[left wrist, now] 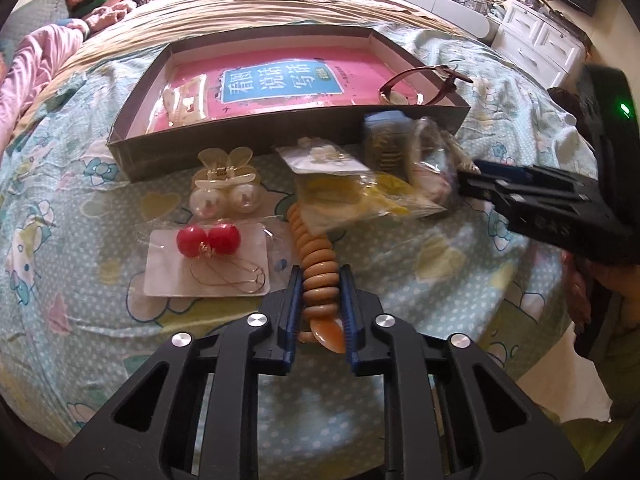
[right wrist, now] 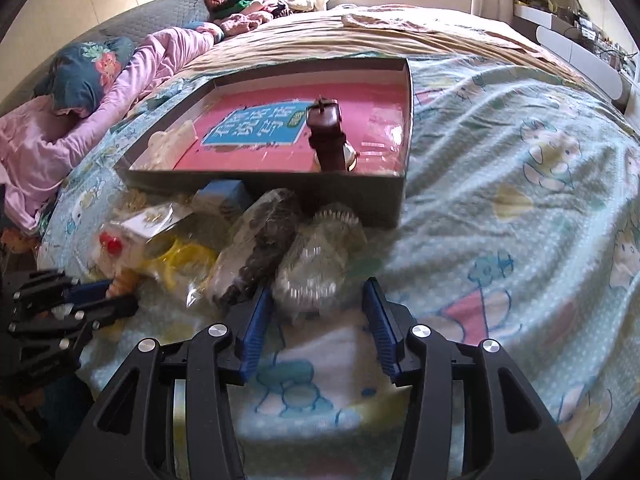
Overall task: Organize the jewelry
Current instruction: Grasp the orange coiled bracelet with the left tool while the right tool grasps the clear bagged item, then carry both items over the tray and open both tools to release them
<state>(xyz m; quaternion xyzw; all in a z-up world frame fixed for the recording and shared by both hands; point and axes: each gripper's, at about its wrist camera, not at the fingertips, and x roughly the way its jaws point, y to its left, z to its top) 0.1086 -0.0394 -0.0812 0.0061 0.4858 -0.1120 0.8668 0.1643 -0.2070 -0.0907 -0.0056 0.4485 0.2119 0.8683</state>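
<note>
Now | we're gripping bead coil [left wrist: 318, 270] w/ L gripper [left wrist: 320, 300], jaws pinching it on bedspread [left wrist: 440, 280] | R gripper [right wrist: 318, 312] spreading wide by clear bag [right wrist: 316, 264] | watch [left wrist: 420, 84] sitting in tray [left wrist: 256, 136]

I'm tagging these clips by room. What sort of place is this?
Most likely a home bedroom. The jewelry and the shallow box lie on a bed with a cartoon-print sheet, a pillow and piled clothes sit at its far end, and white drawers stand alongside.
</note>
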